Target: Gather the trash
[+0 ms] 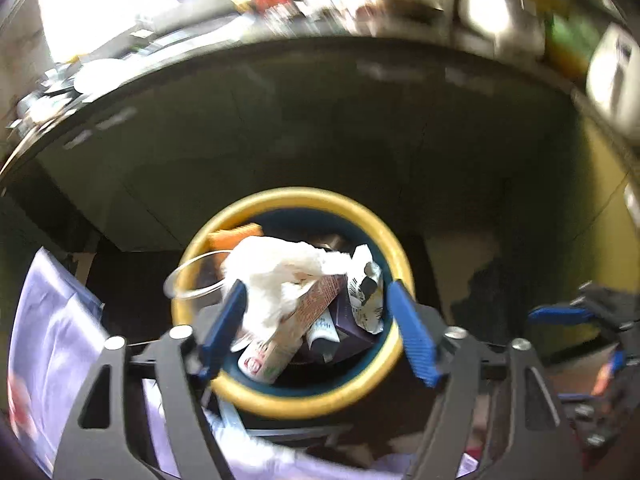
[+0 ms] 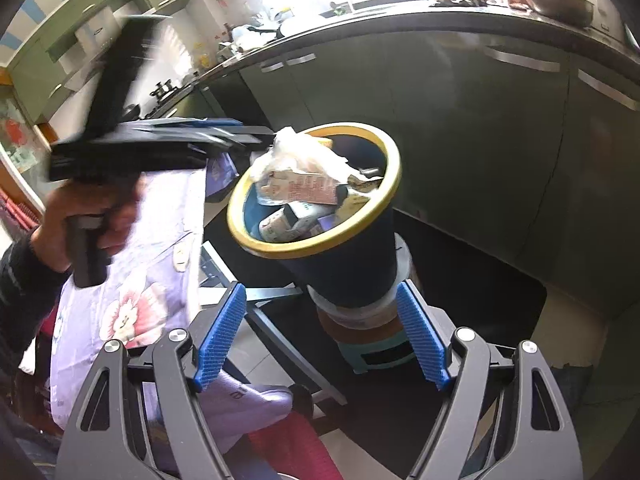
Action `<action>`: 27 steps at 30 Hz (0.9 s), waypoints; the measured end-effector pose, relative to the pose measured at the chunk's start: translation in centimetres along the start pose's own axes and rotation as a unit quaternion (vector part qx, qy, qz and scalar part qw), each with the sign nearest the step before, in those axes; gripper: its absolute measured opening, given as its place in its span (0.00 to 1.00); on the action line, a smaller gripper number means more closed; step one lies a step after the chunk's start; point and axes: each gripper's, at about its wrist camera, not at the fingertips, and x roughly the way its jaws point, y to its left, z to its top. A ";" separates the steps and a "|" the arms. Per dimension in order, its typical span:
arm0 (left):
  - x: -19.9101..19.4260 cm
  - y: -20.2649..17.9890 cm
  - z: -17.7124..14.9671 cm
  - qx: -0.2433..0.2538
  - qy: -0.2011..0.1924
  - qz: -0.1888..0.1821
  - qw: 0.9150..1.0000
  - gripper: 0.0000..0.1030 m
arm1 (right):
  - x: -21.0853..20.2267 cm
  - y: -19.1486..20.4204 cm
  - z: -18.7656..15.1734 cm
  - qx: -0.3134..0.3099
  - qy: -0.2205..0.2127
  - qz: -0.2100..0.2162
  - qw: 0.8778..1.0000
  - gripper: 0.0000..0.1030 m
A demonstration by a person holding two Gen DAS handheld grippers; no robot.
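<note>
A dark blue trash bin with a yellow rim stands full of trash: a white crumpled tissue, a printed carton and wrappers. My left gripper is open and empty, right above the bin's mouth, fingers apart over the trash. It also shows in the right wrist view, held by a hand to the left of the bin. My right gripper is open and empty, low in front of the bin's base; its blue fingers appear at the left wrist view's right edge.
The bin rests on a small teal stool. A table with a purple flowered cloth stands to the left. Dark green kitchen cabinets with a cluttered black counter run behind. The floor is dark under the stool.
</note>
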 end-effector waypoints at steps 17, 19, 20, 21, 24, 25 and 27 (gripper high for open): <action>-29.0 4.5 -27.0 -0.294 -0.159 0.263 0.905 0.93 | -1.9 12.8 -1.5 -0.162 -0.042 -0.014 0.986 0.95; -31.4 4.2 -30.1 -0.319 -0.167 0.288 0.887 0.93 | -2.5 14.1 -2.0 -0.174 -0.048 -0.016 0.983 0.95; -32.4 3.9 -31.2 -0.325 -0.170 0.302 0.880 0.93 | -2.9 14.6 -2.2 -0.180 -0.050 -0.015 0.982 0.95; -33.1 3.7 -32.2 -0.330 -0.170 0.315 0.874 0.93 | -3.4 15.2 -2.5 -0.187 -0.054 -0.014 0.981 0.95; -35.2 2.7 -35.0 -0.343 -0.176 0.340 0.858 0.93 | -4.8 16.7 -3.3 -0.204 -0.068 -0.019 0.976 0.95; -35.6 2.5 -35.6 -0.345 -0.178 0.344 0.855 0.93 | -5.2 17.1 -3.5 -0.209 -0.074 -0.022 0.975 0.95; -36.2 1.7 -36.2 -0.346 -0.181 0.348 0.852 0.93 | -6.5 17.9 -3.9 -0.216 -0.089 -0.024 0.972 0.95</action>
